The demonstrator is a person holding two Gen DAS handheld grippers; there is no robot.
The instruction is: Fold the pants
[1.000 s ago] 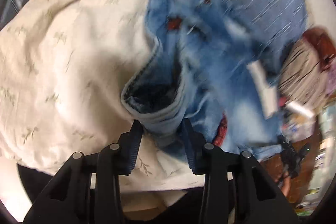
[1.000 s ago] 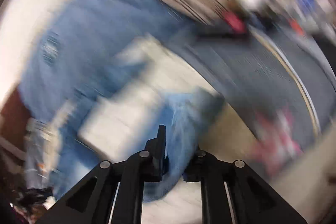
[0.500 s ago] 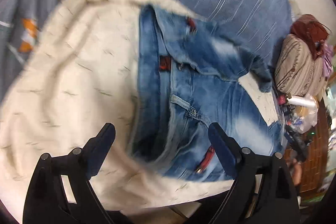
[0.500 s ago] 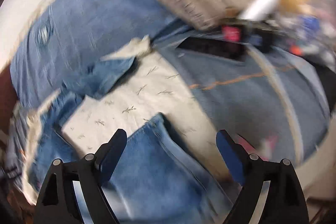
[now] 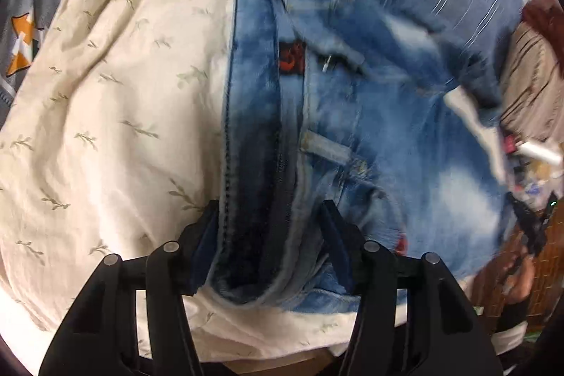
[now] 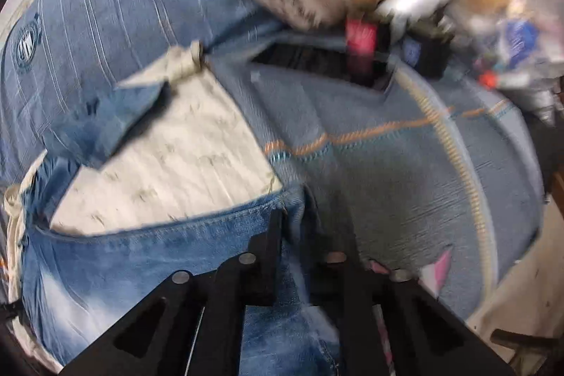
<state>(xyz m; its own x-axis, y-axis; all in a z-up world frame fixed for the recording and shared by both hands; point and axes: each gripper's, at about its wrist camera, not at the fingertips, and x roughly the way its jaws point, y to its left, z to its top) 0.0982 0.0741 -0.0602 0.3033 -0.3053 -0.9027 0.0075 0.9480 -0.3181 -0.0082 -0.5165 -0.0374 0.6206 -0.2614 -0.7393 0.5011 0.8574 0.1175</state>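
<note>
Faded blue jeans point(image 5: 370, 136) lie on a cream leaf-print sheet point(image 5: 105, 115), waistband toward me in the left wrist view. My left gripper point(image 5: 269, 217) is closed around the thick waistband edge, jaws pressing the denim on both sides. In the right wrist view a jeans leg point(image 6: 148, 256) runs across the lower left, and its hem end sits between the jaws of my right gripper point(image 6: 299, 228), which is shut on it. The view is blurred.
A blue striped pillow point(image 6: 105, 16) lies behind the sheet. A grey-blue blanket point(image 6: 405, 171) with orange stitching lies to the right. A brown striped cushion point(image 5: 525, 83) and small clutter point(image 6: 440, 34) sit at the bed's edge.
Half a second ago both grippers were open wide above the jeans. Now the left has closed on the waistband and the right on the leg hem.
</note>
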